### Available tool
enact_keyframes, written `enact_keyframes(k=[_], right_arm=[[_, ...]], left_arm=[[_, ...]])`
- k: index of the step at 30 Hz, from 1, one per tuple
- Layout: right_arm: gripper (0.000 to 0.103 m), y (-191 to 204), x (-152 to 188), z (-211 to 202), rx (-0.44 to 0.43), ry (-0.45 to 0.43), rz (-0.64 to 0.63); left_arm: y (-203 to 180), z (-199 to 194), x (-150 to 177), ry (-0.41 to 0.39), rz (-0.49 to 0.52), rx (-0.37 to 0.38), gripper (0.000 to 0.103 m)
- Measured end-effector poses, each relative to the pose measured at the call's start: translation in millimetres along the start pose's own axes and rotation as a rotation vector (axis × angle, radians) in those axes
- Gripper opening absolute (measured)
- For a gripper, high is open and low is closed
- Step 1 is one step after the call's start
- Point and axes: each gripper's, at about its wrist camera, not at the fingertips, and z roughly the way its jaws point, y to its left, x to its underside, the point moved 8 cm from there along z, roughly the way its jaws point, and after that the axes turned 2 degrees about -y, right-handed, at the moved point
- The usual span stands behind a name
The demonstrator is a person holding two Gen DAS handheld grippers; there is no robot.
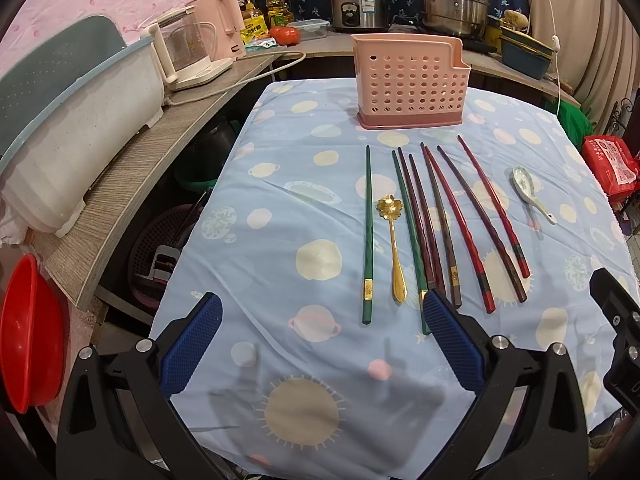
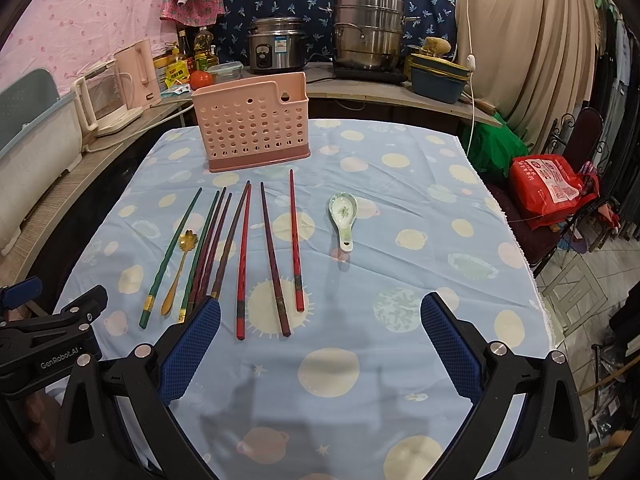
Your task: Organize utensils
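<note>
A pink perforated utensil holder (image 1: pixel 412 82) (image 2: pixel 251 124) stands at the far end of the blue patterned table. In front of it lie several chopsticks: green (image 1: pixel 368 236) (image 2: pixel 172 256), dark maroon (image 1: pixel 420 220) (image 2: pixel 212 248) and red (image 1: pixel 494 206) (image 2: pixel 295 240). A gold flower spoon (image 1: pixel 394 244) (image 2: pixel 178 268) lies among the green ones. A white ceramic spoon (image 1: pixel 530 192) (image 2: pixel 344 216) lies to the right. My left gripper (image 1: pixel 320 320) is open and empty above the near ends of the green chopsticks. My right gripper (image 2: pixel 320 320) is open and empty, near the red chopsticks' ends.
A side counter on the left holds a white bin (image 1: pixel 80 120), a glass kettle (image 1: pixel 188 48) and bottles. A rice cooker (image 2: pixel 276 50) and steel steamer (image 2: pixel 368 32) stand on the back counter. A red bag (image 2: pixel 548 188) sits on a chair at the right. A red basin (image 1: pixel 28 332) is low left.
</note>
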Motion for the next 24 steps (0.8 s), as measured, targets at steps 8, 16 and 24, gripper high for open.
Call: enact_keyframes(k=[8, 16, 24], right_arm=[[0.096, -0.2, 0.5, 0.6, 0.0, 0.001, 0.001], [0.096, 0.0, 0.7, 1.3, -0.001, 0.002, 0.001], [0.096, -1.7, -0.4, 1.9, -0.002, 0.001, 0.002]], left_arm=[[-3.2, -0.2, 2.9, 0.003, 0.001, -0.001, 0.096], [-6.2, 1.2, 5.6, 0.01, 0.003, 0.004, 0.096], [-7.0, 5.0, 2.4, 0.012, 0.004, 0.007, 0.096]])
